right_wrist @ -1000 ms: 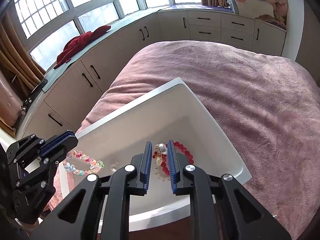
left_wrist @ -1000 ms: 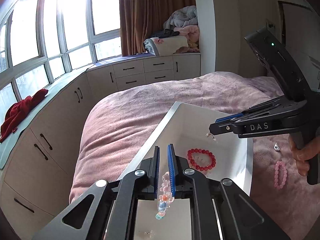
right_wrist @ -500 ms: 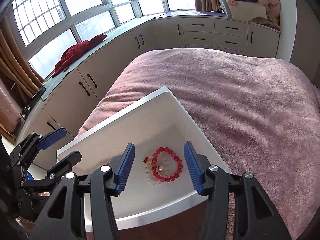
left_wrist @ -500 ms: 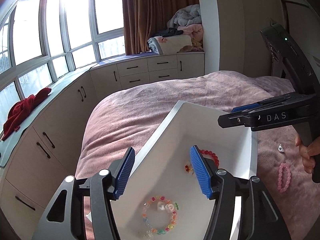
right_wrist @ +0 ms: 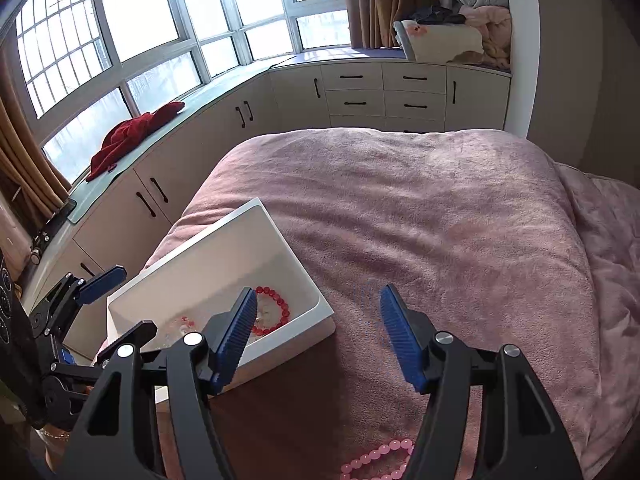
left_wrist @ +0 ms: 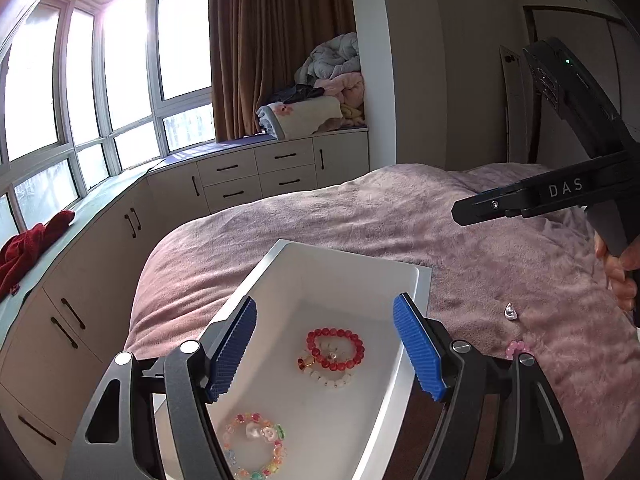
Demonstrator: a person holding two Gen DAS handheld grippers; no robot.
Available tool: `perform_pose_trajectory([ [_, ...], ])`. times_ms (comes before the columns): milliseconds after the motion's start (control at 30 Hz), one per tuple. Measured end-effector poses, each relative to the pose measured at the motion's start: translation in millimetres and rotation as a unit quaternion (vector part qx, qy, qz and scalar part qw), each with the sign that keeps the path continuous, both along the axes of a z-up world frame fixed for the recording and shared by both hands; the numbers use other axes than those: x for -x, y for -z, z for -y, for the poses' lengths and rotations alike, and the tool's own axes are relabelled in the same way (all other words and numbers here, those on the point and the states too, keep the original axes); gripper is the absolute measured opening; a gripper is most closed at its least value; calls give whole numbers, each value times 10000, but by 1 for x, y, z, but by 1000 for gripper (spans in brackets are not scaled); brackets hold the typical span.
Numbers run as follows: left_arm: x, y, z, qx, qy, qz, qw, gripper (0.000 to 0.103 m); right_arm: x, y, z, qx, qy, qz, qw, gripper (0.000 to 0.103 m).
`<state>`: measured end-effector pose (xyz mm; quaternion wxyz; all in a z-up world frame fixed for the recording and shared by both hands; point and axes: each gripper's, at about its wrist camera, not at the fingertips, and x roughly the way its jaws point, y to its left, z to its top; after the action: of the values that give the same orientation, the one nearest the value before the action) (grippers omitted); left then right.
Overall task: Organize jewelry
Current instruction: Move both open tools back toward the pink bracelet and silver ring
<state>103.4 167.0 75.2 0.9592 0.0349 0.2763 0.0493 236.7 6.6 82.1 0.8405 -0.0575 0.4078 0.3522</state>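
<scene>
A white bin [left_wrist: 340, 264] [right_wrist: 224, 252] sits on the pink bed. In it lie a red bead bracelet [left_wrist: 335, 349] [right_wrist: 276, 312], a pale bracelet with a gold charm [left_wrist: 320, 372] under it, and a multicoloured bead bracelet [left_wrist: 256, 452]. My left gripper [left_wrist: 332, 348] is open and empty above the bin. My right gripper [right_wrist: 316, 340] is open and empty above the bedspread, right of the bin; it also shows in the left wrist view [left_wrist: 472, 210]. A pink bead bracelet [right_wrist: 380, 460] [left_wrist: 516, 347] and a small silver piece [left_wrist: 510, 312] lie on the bedspread.
The pink bedspread [right_wrist: 420, 208] stretches far and right. White cabinets [right_wrist: 384, 92] with a window seat run along the windows. A red cloth [right_wrist: 132, 136] lies on the seat, and folded blankets [left_wrist: 320, 96] are piled by the curtain.
Both grippers opened and dropped their pieces into the bin: the multicoloured bracelet from the left, the charm piece from the right. The right gripper then moved right, off the bin.
</scene>
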Motion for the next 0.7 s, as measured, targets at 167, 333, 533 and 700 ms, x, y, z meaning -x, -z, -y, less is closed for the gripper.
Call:
perform_pose_trajectory([
  [167,5,-6,30,-7,189,309,9993,80,5,-12,48,90,267,135,9995,64],
  [333,12,-12,59,711,840,515,9926,81,14,-16,87,234,437,275,9984,70],
  [533,15,4,116,422,1431,395,9880,81,29,-9,121,497,462,348,9971,71],
  [700,13,28,144,294,1604,177,9865,81,41,-3,147,656,508,415,9957,72],
])
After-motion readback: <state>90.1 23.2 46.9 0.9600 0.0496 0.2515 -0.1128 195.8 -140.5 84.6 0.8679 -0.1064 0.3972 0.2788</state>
